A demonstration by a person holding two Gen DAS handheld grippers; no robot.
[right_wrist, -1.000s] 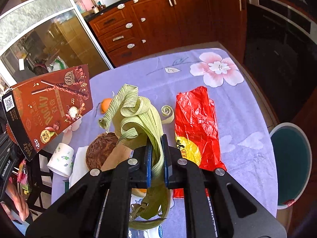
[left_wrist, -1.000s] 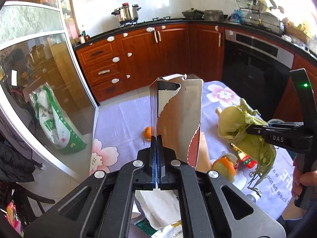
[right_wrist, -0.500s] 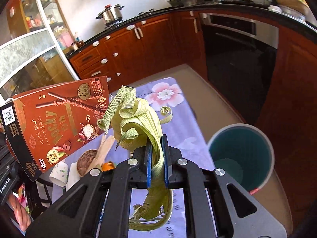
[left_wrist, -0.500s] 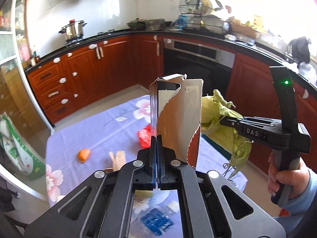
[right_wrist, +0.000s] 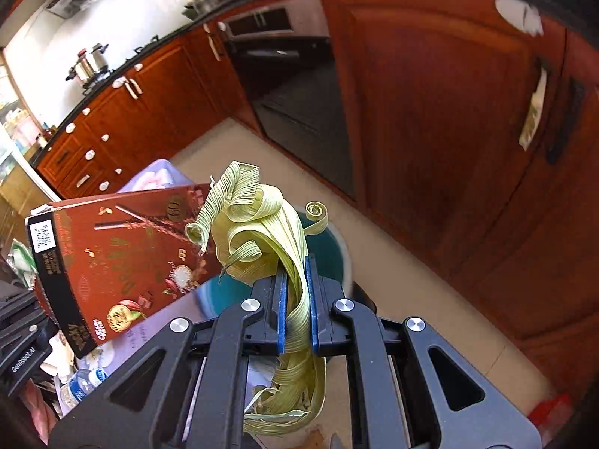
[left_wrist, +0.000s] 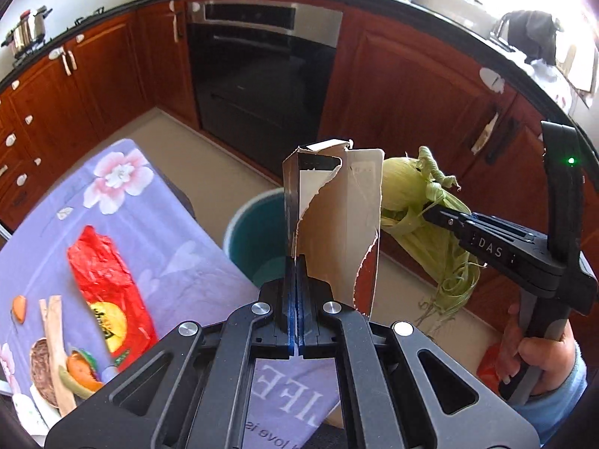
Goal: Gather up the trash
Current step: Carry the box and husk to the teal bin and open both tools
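Observation:
My left gripper [left_wrist: 296, 273] is shut on a torn brown Pocky box [left_wrist: 337, 224], held upright over a teal trash bin [left_wrist: 258, 235] that stands on the floor past the table's edge. The box also shows in the right wrist view [right_wrist: 112, 258]. My right gripper [right_wrist: 298, 284] is shut on a bundle of green corn husks [right_wrist: 258, 239], held above the bin [right_wrist: 329, 247]. In the left wrist view the right gripper [left_wrist: 430, 213] and the husks [left_wrist: 411, 202] hang to the right of the box.
A purple floral tablecloth [left_wrist: 157, 232] carries a red wrapper [left_wrist: 105, 280], a wooden spoon [left_wrist: 56, 340], orange peel [left_wrist: 18, 308] and a coconut shell [left_wrist: 39, 374]. Red-brown cabinets [left_wrist: 411, 86] and an oven [left_wrist: 262, 75] stand behind the bin. A water bottle [right_wrist: 82, 385] lies at the lower left.
Both grippers swung right, away from the table's middle, to above the teal bin. Each keeps its hold: box in the left, husks in the right.

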